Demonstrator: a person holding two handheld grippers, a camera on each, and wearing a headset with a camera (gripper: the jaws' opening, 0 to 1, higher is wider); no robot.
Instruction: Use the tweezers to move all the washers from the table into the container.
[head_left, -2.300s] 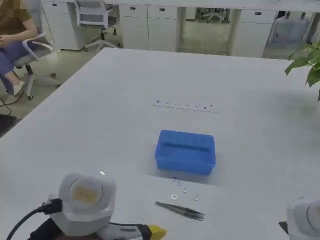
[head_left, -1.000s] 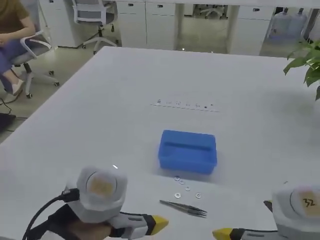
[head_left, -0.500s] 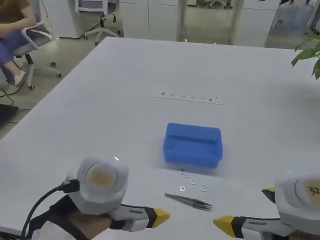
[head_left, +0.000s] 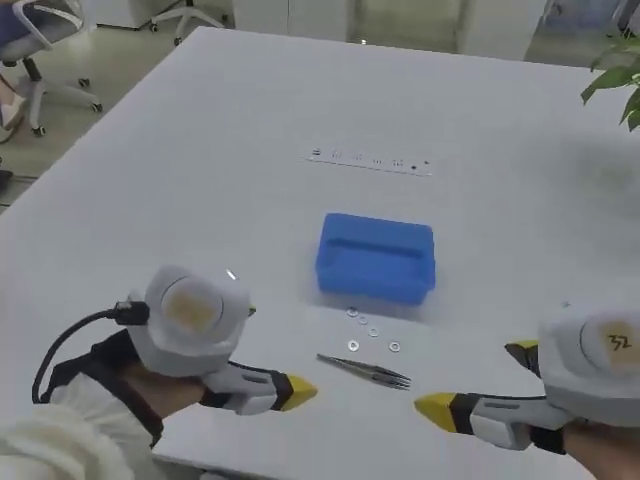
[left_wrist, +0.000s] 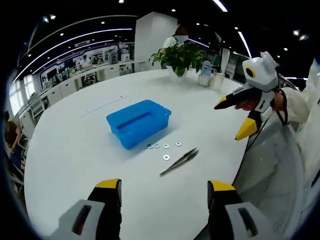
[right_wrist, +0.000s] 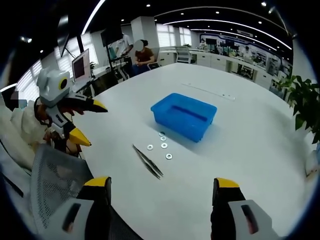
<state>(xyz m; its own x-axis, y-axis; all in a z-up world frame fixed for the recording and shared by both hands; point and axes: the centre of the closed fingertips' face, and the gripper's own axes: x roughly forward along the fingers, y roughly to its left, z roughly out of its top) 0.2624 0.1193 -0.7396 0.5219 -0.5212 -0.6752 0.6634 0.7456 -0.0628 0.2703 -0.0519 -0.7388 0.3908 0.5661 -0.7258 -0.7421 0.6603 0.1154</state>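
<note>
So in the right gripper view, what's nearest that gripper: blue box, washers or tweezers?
1. The tweezers, lying just ahead of the right gripper.
2. The washers, a small cluster beyond the tweezers.
3. The blue container, farthest, behind the washers.

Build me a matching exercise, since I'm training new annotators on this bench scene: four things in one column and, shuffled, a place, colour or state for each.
Things:
1. container
2. tweezers
3. washers
4. left gripper

Descriptions:
a. open, holding nothing
b. lying flat on the table, closest of the small items to the person
c. blue
d. scattered between the container and the tweezers

Pairs: 1-c; 2-b; 3-d; 4-a
</note>
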